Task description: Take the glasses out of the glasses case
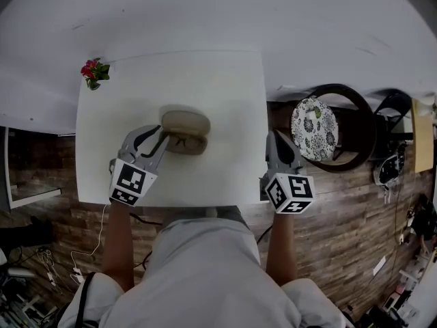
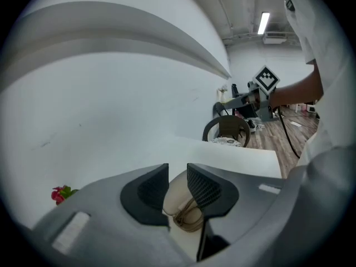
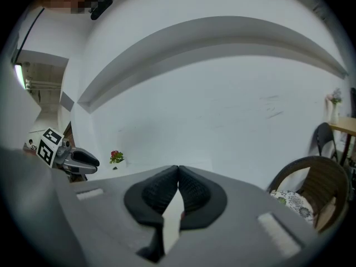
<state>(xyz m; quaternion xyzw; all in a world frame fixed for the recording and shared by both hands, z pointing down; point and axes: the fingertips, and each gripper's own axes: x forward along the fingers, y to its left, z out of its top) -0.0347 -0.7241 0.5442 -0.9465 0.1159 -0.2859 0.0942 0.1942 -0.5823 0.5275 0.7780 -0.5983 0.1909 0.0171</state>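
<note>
Left tool [image 2: 177, 176] straddles thin brown glasses [image 2: 187, 219] in oval beige case [image 2: 174, 197].

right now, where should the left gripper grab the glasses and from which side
Probably the thin frame of the glasses at the open near edge of the glasses case, coming from the person's side with the left gripper: the lid is back on the far side, and the frame shows between its open jaws.

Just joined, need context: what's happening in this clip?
A person works at a white table with two hand-held grippers. The left hand-held gripper, jaws apart, sits at the open beige oval glasses case, with the dark-framed glasses inside. The right hand-held gripper is shut and empty at the table's right edge.
</note>
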